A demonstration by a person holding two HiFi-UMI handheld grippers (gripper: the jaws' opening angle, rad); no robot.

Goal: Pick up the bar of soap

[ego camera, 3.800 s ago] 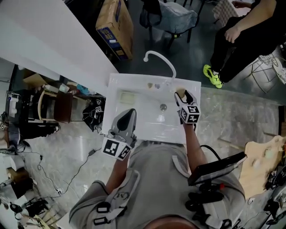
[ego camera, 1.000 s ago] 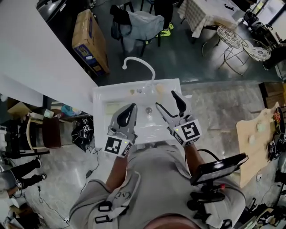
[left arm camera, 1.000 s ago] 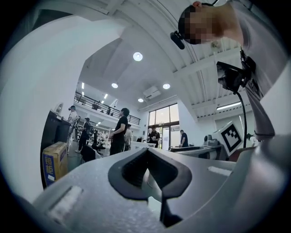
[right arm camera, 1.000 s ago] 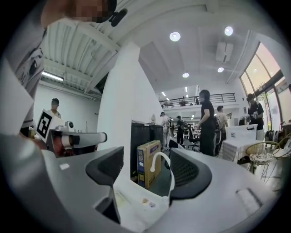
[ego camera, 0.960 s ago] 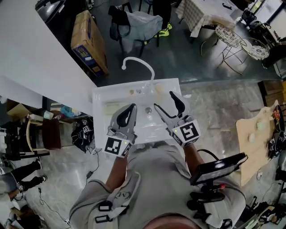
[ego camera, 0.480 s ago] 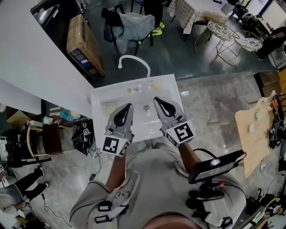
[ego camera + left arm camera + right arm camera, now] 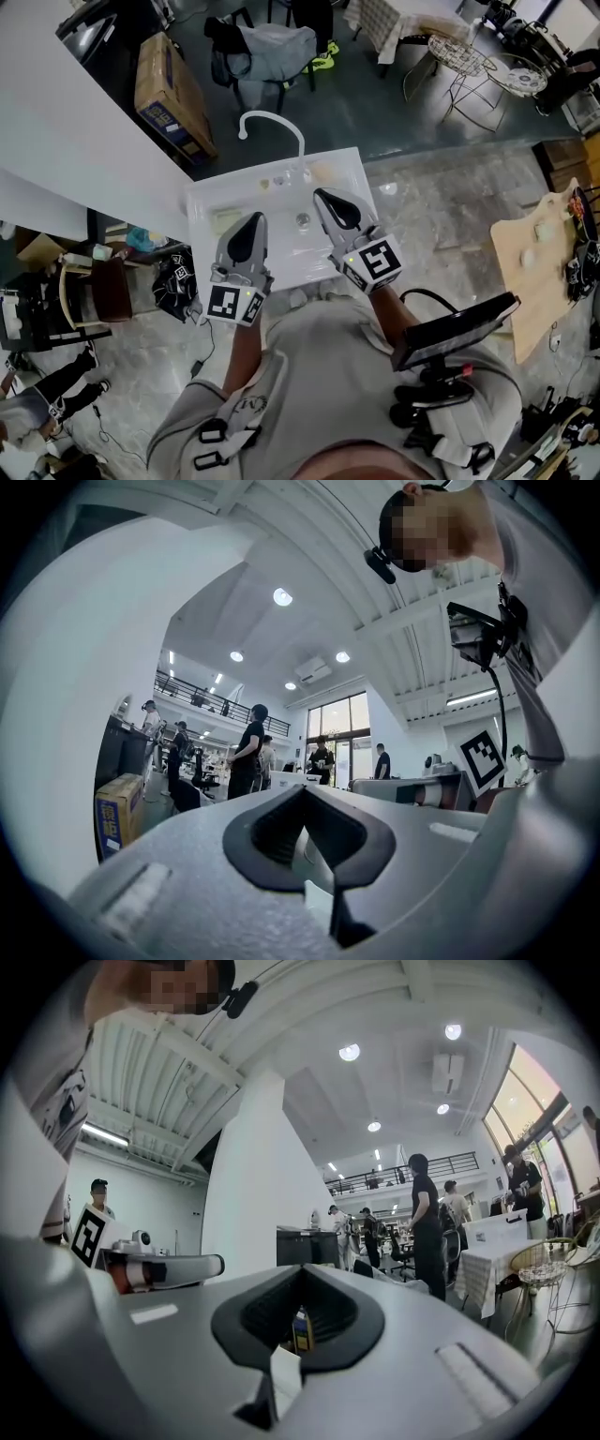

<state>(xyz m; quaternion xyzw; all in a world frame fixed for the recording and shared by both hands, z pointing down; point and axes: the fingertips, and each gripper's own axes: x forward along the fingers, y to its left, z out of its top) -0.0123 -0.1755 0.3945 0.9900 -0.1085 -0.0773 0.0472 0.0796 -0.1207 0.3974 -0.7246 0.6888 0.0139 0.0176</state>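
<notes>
While the bar of soap (image 7: 322, 171) lies on the back rim of the white sink (image 7: 194, 211), just right of the faucet (image 7: 296, 136), the right gripper (image 7: 324, 196) hovers near it, jaws pressed together on nothing; the left gripper (image 7: 251, 218), likewise closed and empty, hangs over the basin's left half

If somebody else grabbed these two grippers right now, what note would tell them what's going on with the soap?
Left gripper: fingers shut, empty, over the left of the sink.
Right gripper: fingers shut, empty, pointing at the soap, just short of it in the head view.
Soap: lies on the sink's back rim, toward the right.
Done: nothing; the soap is not held.
Left: open the right fingers, close them on the soap, lift.
</notes>
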